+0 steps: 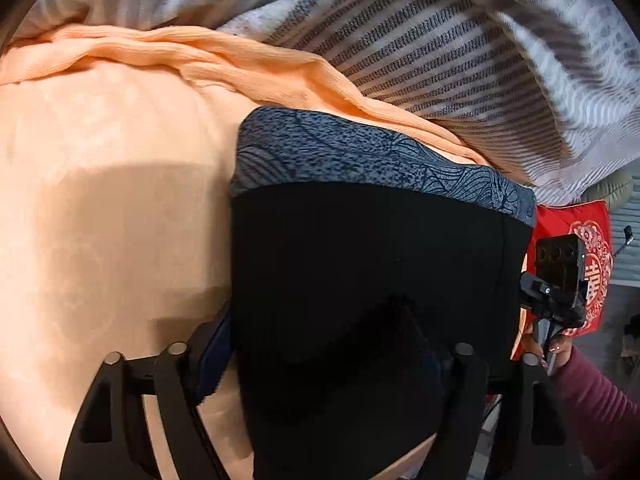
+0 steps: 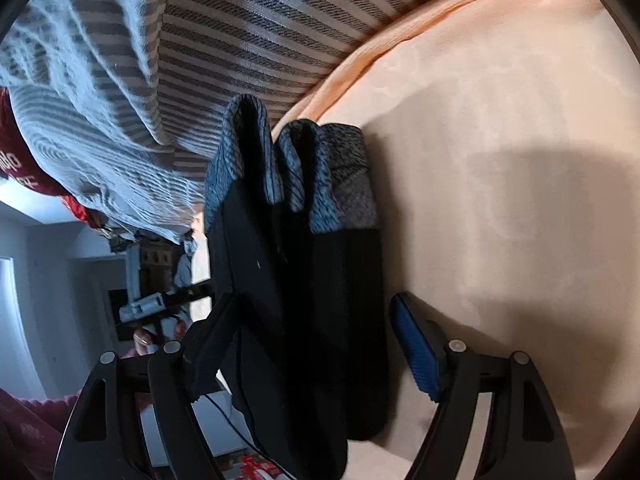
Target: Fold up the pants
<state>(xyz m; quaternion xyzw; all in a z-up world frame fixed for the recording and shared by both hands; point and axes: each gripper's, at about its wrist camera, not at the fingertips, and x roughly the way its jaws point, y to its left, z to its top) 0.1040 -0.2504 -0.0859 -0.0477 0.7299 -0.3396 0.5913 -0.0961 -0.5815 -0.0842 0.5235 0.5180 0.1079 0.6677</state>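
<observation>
1. The black pants (image 1: 372,280), with a grey patterned waistband (image 1: 360,152), hang in centre frame of both views above the peach bed sheet (image 1: 100,200).
2. Left hand-held gripper (image 1: 332,360): fingers spread wide with fabric draped between; whether it pinches the cloth cannot be told.
3. Right hand-held gripper (image 2: 316,344): jaws apart, blue pad (image 2: 416,352) clear of the cloth, the other finger against the fabric.
4. Striped duvet (image 2: 240,40) lies bunched across the upper frame, near the waistband.
5. Risk, as judged: with no firm pinch evident, the layers could slip and unfold, or the waistband could snag on the duvet.
</observation>
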